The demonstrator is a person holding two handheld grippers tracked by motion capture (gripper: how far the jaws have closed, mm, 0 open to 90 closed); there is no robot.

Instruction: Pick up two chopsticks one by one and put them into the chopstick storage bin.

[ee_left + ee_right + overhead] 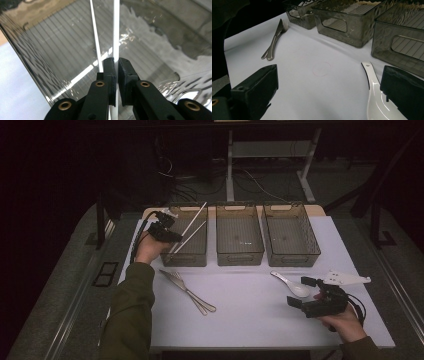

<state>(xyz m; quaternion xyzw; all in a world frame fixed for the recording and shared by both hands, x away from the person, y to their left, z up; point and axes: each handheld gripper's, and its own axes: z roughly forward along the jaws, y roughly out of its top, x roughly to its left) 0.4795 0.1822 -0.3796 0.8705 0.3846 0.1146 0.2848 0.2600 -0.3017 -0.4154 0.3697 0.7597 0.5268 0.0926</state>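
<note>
Over the left clear bin [186, 262], my left gripper [167, 236] is shut on a white chopstick [116, 30] that slants down into the bin [25, 57]. A second white chopstick [95, 32] lies beside it inside the bin, and both chopsticks [194, 219] lean toward the bin's far right corner. At the table's front right, my right gripper [301, 291] stands open with nothing between its jaws. A white ceramic spoon [292, 284] lies just left of it on the table. In the right gripper view the spoon [374, 100] lies close to the right jaw of the gripper [329, 75].
A steel fork and knife [187, 291] lie together on the white table left of centre, also in the right gripper view [274, 40]. A middle bin [240, 256] and a right bin [292, 258] stand in the row. The table's edges drop to a dark floor.
</note>
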